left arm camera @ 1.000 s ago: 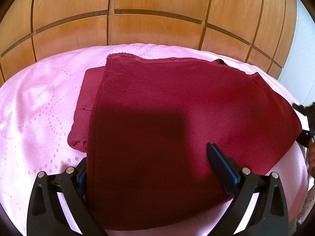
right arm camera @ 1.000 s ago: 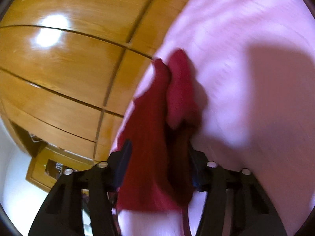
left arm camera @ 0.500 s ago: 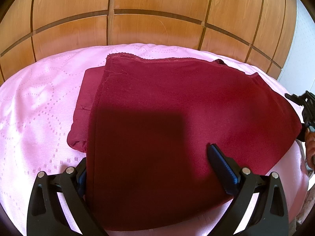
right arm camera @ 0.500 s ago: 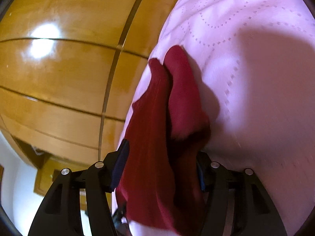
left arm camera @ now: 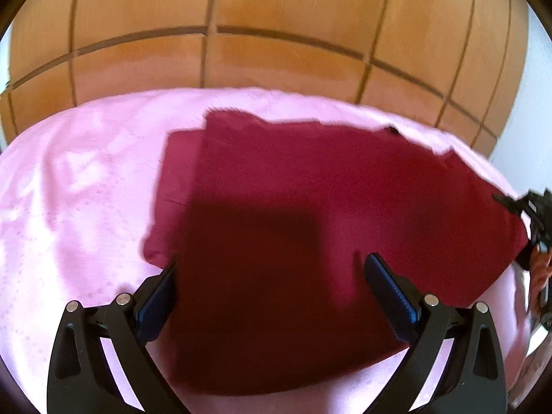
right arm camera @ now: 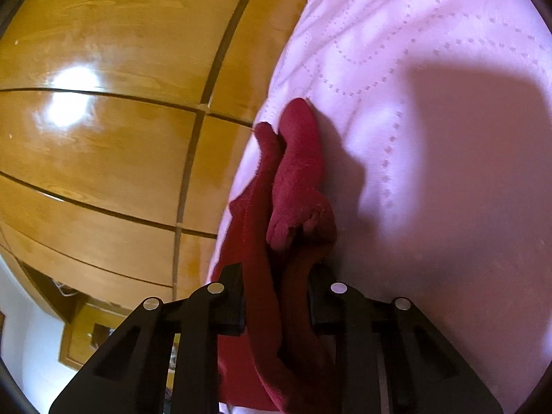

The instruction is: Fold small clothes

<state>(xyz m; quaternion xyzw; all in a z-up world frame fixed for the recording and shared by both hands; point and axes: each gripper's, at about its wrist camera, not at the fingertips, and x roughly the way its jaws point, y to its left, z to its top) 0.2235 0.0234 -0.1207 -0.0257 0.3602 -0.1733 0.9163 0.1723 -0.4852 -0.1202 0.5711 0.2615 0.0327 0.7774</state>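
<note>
Dark red garment [left arm camera: 310, 227] lies flat, partly folded, on pink bedspread [left arm camera: 69, 207] before wooden wardrobe [left arm camera: 276, 34]. Right gripper [right arm camera: 276, 296] was wider moment ago; now jaws closing on bunched right edge of garment, cloth between pads. Left gripper [left arm camera: 269, 296] wide, nothing pinched, over near edge. Probably next fold starts from right side.

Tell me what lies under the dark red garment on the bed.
The dark red garment lies on a pink quilted bedspread, which shows all round it. A folded layer of the garment sticks out at its left edge. Whatever is beneath its middle is covered.
</note>
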